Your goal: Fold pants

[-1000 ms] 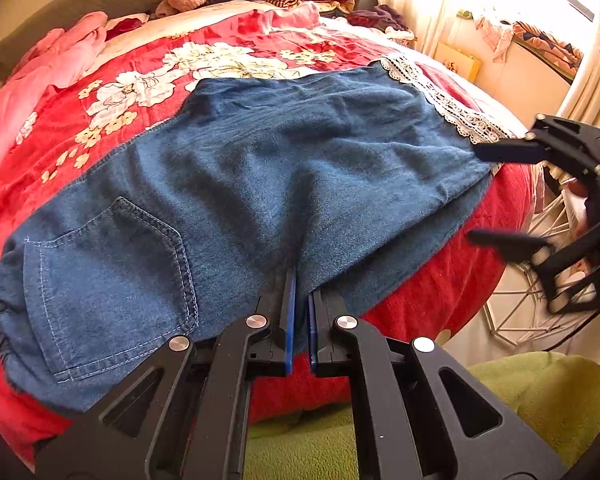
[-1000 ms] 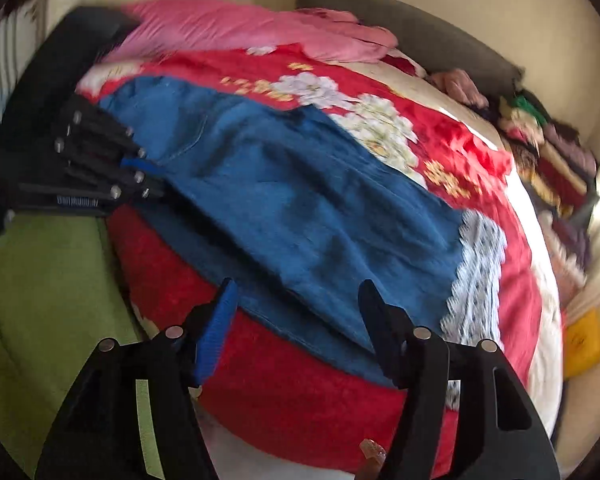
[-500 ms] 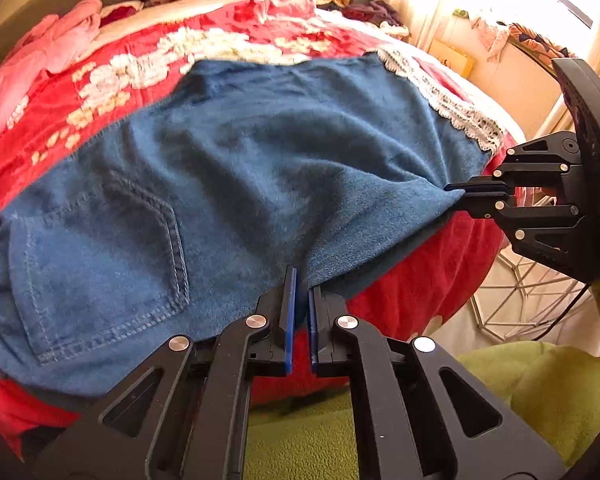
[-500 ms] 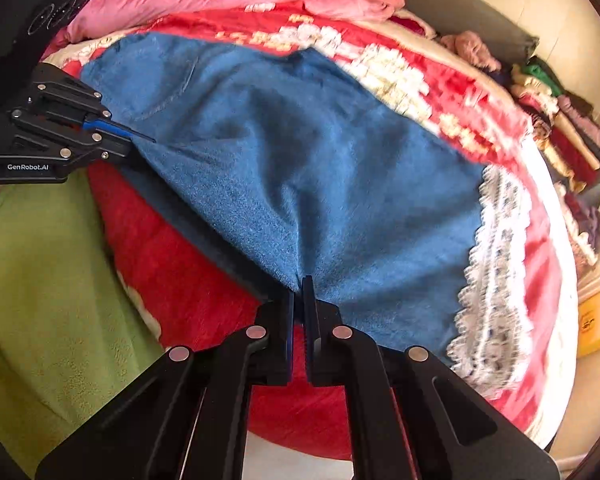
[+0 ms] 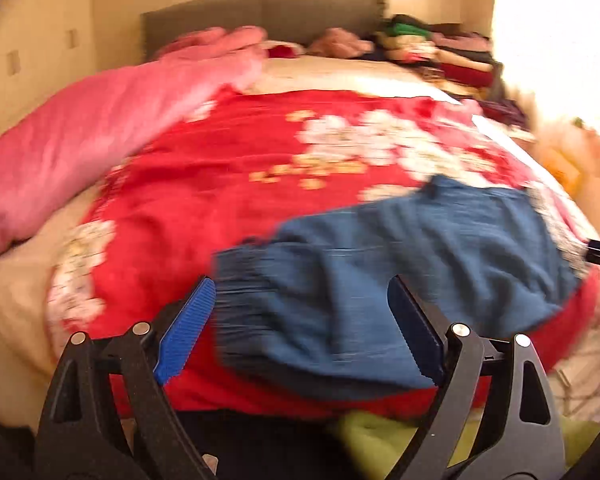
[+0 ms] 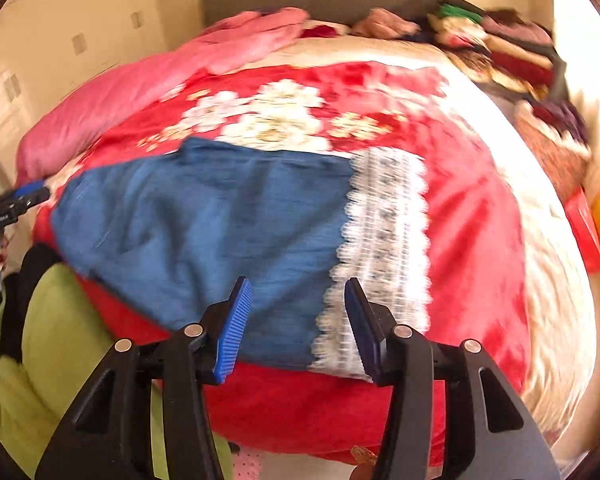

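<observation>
The blue denim pants with white lace hems [image 6: 220, 216] lie half-folded on the red flowered bedspread [image 6: 472, 216]. Both the left gripper [image 5: 300, 320] and the right gripper [image 6: 296, 320] gape wide, holding nothing. More folds are probably needed.

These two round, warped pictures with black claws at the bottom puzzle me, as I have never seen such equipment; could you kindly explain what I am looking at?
There is no robot here. A person holds a two-finger gripper in each hand, and each gripper carries a wide-angle camera looking forward along its fingers, hence the rounded edges.

One picture is from the left gripper, the other from the right gripper. The blue ribbed strips are the pads on the fingers. Both sets of jaws stand open, and nothing is held.

Ahead lies a bed with a red flowered blanket. On it are blue denim pants with a white lace hem; the left camera faces their gathered waistband, the right camera the hem end. A pink quilt and stacked clothes lie further back. Both pictures are blurred.
</observation>
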A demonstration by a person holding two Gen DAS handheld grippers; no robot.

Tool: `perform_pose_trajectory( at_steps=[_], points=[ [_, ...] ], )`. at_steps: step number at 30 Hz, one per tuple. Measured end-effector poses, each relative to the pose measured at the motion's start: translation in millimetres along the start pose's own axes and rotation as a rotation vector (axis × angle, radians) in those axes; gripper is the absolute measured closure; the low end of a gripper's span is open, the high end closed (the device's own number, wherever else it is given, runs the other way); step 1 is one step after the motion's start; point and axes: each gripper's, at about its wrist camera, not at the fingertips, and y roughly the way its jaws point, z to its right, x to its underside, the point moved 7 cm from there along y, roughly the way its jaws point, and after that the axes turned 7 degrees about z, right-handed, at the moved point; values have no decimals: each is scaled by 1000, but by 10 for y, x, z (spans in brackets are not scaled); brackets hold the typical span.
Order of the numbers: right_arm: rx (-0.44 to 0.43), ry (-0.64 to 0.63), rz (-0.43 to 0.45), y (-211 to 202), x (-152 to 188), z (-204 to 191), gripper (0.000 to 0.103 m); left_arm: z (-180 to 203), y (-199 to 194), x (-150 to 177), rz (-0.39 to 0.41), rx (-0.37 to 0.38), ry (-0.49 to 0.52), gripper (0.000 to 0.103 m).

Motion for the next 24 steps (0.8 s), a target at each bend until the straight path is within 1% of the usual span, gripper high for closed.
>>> perform_pose_trajectory(
  at_steps=[1, 3, 4, 5, 6, 7, 8, 10, 11, 14, 16, 19, 21, 24],
  points=[
    [5, 10, -5, 26, 27, 38, 55, -98, 53, 24, -9, -28, -11, 21],
    [8, 28, -22, 73, 81, 83, 54, -195, 211, 111, -63, -41, -47, 19],
    [7, 31, -27, 95, 99, 89, 54, -187, 288, 142, -84, -26, -66, 19],
    [2, 34, -32, 113, 120, 89, 54, -146, 376, 185, -112, 7, -86, 20],
    [-2, 36, -36, 126, 140, 86, 54, -96, 447, 211, -133, 49, -102, 27],
    [-4, 34, -42, 142, 152, 84, 54, -47, 491, 240, -150, 73, -110, 64],
    [-3, 31, -47, 153, 155, 91, 54, 11, 519, 262, -161, 76, -96, 71],
    [5, 31, -60, 171, 192, 112, 54, 25, 498, 252, -149, 63, -82, 71],
    [6, 35, -63, 162, 211, 113, 54, -16, 486, 233, -143, 60, -91, 71],
    [-1, 66, -80, 189, 293, 157, 54, -268, 469, 204, -117, 1, -107, 70],
    [2, 74, -88, 238, 336, 167, 54, -365, 499, 232, -126, 25, -145, 70],
    [9, 67, -87, 249, 346, 157, 53, -313, 489, 265, -132, 26, -140, 69],
    [-8, 68, -80, 224, 328, 146, 50, -292, 368, 205, -106, 26, -135, 64],
    [-27, 77, -42, 143, 252, 140, 47, -228, 132, 23, -36, 1, -84, 51]
  ],
)
